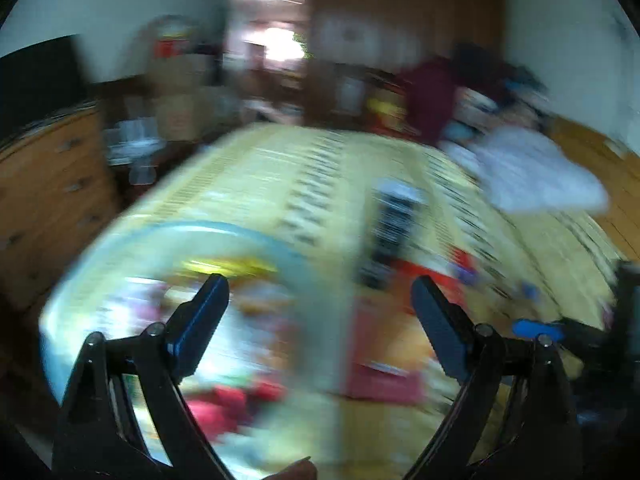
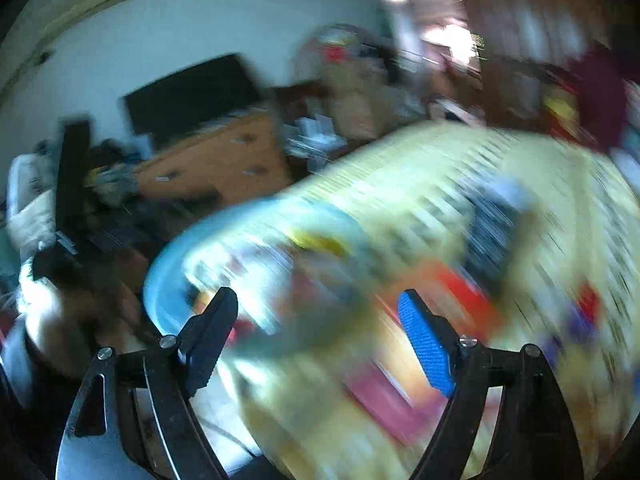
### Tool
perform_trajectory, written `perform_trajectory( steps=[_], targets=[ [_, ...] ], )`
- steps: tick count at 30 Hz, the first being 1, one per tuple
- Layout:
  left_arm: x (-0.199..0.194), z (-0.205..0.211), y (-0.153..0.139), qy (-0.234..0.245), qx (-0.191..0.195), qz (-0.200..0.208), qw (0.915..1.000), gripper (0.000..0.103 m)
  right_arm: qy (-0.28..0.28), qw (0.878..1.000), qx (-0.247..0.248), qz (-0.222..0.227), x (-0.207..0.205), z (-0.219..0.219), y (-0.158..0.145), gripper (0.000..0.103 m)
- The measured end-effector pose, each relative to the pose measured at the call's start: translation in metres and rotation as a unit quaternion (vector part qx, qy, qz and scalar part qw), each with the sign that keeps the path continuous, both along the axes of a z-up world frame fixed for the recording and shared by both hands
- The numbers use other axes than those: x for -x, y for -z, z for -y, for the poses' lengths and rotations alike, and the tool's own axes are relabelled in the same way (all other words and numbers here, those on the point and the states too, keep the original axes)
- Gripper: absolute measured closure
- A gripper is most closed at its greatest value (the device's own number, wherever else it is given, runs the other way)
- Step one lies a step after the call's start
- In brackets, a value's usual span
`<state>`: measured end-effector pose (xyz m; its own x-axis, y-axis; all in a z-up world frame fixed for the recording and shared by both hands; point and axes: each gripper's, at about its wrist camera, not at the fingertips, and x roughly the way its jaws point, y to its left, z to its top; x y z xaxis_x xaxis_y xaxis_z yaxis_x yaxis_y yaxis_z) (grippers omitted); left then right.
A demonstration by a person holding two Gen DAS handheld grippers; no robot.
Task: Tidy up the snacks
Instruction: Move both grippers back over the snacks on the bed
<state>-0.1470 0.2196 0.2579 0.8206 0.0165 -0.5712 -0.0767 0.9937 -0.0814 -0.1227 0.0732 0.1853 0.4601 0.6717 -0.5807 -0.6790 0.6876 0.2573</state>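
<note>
Both views are heavily blurred by motion. A light blue basket [image 1: 80, 280] with several colourful snack packets in it sits at the near left of a bed with a yellow patterned sheet [image 1: 304, 184]. Red and orange snack packets [image 1: 384, 344] lie on the sheet to the right of the basket. My left gripper [image 1: 320, 292] is open and empty, above the basket's right edge. The basket [image 2: 168, 280] also shows in the right wrist view, with red packets [image 2: 468, 296] beside it. My right gripper [image 2: 320, 304] is open and empty above the basket and packets.
A dark packet [image 1: 392, 216] lies further back on the sheet. A white pillow [image 1: 532, 176] lies at the far right. A wooden chest of drawers [image 1: 48, 184] stands left of the bed. A dark screen [image 2: 192, 96] sits on the drawers.
</note>
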Motion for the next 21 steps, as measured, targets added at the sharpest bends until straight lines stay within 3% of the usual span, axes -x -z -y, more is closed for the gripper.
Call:
perform_trajectory(
  steps=[2, 4, 6, 8, 10, 12, 14, 16, 19, 21],
  targets=[
    [-0.007, 0.051, 0.020, 0.083, 0.020, -0.037, 0.9957, 0.011, 0.057, 0.996, 0.054, -0.033, 0.003, 0.065, 0.043, 0.018],
    [-0.013, 0.089, 0.040, 0.133, 0.031, -0.074, 0.9878, 0.011, 0.109, 0.987, 0.083, -0.083, -0.001, 0.125, 0.076, 0.018],
    [-0.019, 0.116, 0.058, 0.159, 0.035, -0.103, 0.9812, 0.013, 0.178, 0.971, 0.075, -0.140, -0.010, 0.189, 0.099, 0.018],
    [-0.025, 0.139, 0.074, 0.178, 0.041, -0.134, 0.9739, 0.014, 0.209, 0.963, 0.063, -0.157, -0.023, 0.227, 0.108, 0.019],
    [-0.030, 0.154, 0.083, 0.189, 0.041, -0.154, 0.9689, 0.014, 0.213, 0.962, 0.049, -0.165, -0.038, 0.241, 0.113, 0.021],
    [-0.034, 0.160, 0.086, 0.190, 0.035, -0.162, 0.9678, 0.014, 0.205, 0.957, -0.007, -0.205, -0.060, 0.247, 0.122, 0.022],
    [-0.033, 0.164, 0.088, 0.185, 0.030, -0.166, 0.9682, 0.014, 0.195, 0.955, -0.027, -0.224, -0.084, 0.243, 0.133, 0.022],
    [-0.035, 0.163, 0.093, 0.176, 0.031, -0.173, 0.9686, 0.014, 0.202, 0.946, -0.007, -0.252, -0.105, 0.235, 0.147, 0.022],
    [-0.041, 0.158, 0.103, 0.163, 0.041, -0.187, 0.9678, 0.014, 0.249, 0.937, 0.006, -0.246, -0.131, 0.231, 0.150, 0.018],
    [-0.044, 0.155, 0.109, 0.156, 0.051, -0.197, 0.9665, 0.014, 0.257, 0.922, -0.006, -0.290, -0.154, 0.225, 0.163, 0.018]
  ],
)
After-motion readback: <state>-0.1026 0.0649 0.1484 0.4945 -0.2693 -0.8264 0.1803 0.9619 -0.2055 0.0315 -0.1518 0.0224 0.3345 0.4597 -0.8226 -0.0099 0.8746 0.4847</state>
